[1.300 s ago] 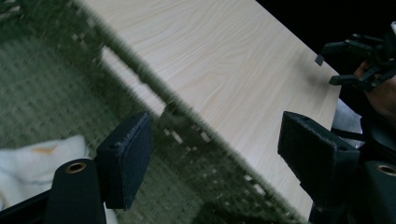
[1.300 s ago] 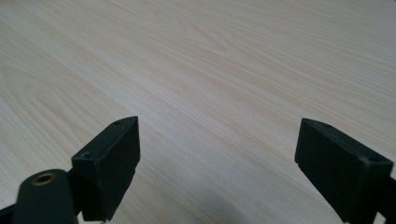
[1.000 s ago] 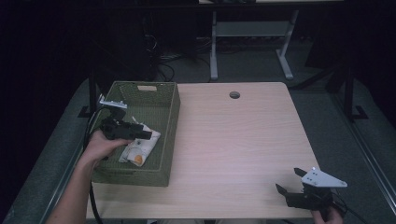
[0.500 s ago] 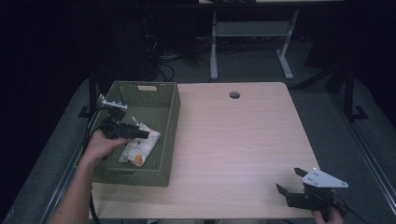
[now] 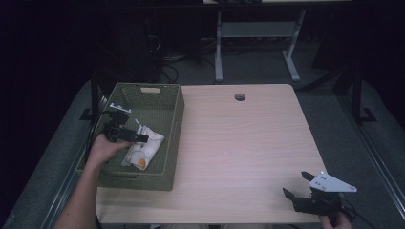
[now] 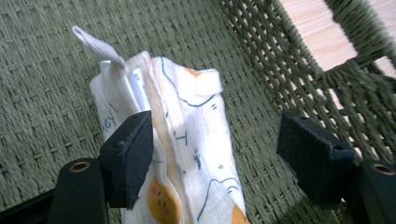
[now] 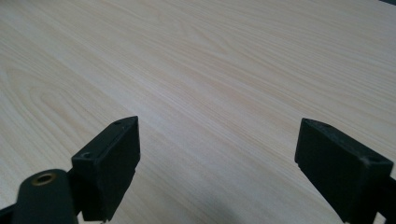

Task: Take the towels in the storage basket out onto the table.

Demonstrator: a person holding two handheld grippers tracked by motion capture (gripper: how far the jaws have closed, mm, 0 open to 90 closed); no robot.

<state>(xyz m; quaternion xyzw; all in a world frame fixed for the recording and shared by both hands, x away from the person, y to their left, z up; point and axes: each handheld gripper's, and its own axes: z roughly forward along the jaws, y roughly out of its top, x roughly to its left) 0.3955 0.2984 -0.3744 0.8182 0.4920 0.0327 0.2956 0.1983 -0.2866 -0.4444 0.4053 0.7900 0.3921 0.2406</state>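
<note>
Left gripper (image 6: pixel 215 154), jaws wide apart, straddles a soft printed cloth pouch (image 6: pixel 187 140) inside the woven green basket (image 5: pixel 174 119); one pad touches the fabric. Right gripper (image 7: pixel 233 163) gapes over the desk's (image 5: pixel 239 143) near right corner.

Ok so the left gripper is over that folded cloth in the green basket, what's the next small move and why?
Probably lower the left gripper a little and close it on the folded cloth. Its jaws stand open, one pad already against the cloth's edge, the other off over the basket floor, so nothing is gripped yet. The right gripper waits open over the table.
</note>
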